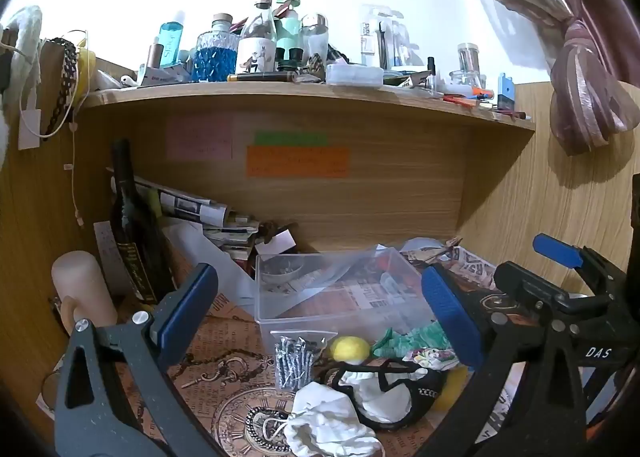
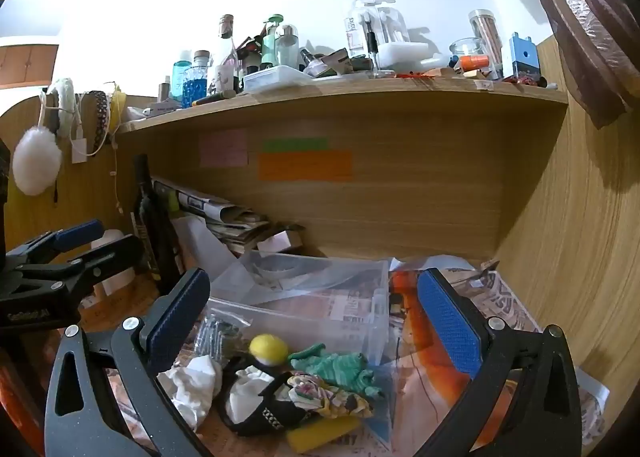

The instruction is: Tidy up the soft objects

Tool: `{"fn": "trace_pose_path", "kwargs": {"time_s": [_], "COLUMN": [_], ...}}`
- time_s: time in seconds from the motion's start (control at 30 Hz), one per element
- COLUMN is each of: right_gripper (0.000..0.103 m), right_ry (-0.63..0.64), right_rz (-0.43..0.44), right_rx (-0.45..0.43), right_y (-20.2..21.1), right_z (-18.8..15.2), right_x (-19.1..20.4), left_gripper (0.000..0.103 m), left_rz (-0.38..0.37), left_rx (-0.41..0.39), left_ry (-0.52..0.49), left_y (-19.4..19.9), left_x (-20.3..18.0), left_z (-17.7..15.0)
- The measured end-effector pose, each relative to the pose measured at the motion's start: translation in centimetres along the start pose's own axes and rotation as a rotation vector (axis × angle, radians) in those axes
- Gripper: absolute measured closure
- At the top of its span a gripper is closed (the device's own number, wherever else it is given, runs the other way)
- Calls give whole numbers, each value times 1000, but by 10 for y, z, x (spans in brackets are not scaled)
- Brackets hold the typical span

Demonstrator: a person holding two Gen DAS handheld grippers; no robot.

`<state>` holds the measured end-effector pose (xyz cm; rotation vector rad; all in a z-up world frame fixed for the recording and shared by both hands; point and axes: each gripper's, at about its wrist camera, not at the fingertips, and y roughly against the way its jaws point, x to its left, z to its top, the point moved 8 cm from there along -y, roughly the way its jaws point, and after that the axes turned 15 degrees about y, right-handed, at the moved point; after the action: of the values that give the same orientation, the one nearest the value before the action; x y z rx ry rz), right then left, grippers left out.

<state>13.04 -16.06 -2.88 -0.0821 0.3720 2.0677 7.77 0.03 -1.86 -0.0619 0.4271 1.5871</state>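
Note:
A pile of soft things lies on the desk in front of a clear plastic bin: a white cloth pouch, a black-and-white eye mask, a yellow ball, a green knitted piece, a floral cloth and a yellow sponge. My left gripper is open above the pile. My right gripper is open, empty, over the same pile. The right gripper also shows at the right of the left wrist view.
A bag of screws lies beside the pile. A dark bottle, a cream candle, and stacked newspapers stand at the back left. A cluttered shelf hangs above. Wooden walls close both sides.

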Motion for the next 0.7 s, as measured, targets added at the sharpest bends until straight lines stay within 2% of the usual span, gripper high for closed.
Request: {"fn": "trace_pose_path", "kwargs": {"time_s": [0.7], "right_gripper": [0], "right_ry": [4], "right_rz": [3], "right_rx": [3], "right_y": [-4], "right_z": [2], "right_x": [2], "left_gripper": [0], "left_rz": [-17], "left_rx": [1], "left_ry": [-2], "left_y": [-2], "left_x": [-1], "left_z": [-4]}}
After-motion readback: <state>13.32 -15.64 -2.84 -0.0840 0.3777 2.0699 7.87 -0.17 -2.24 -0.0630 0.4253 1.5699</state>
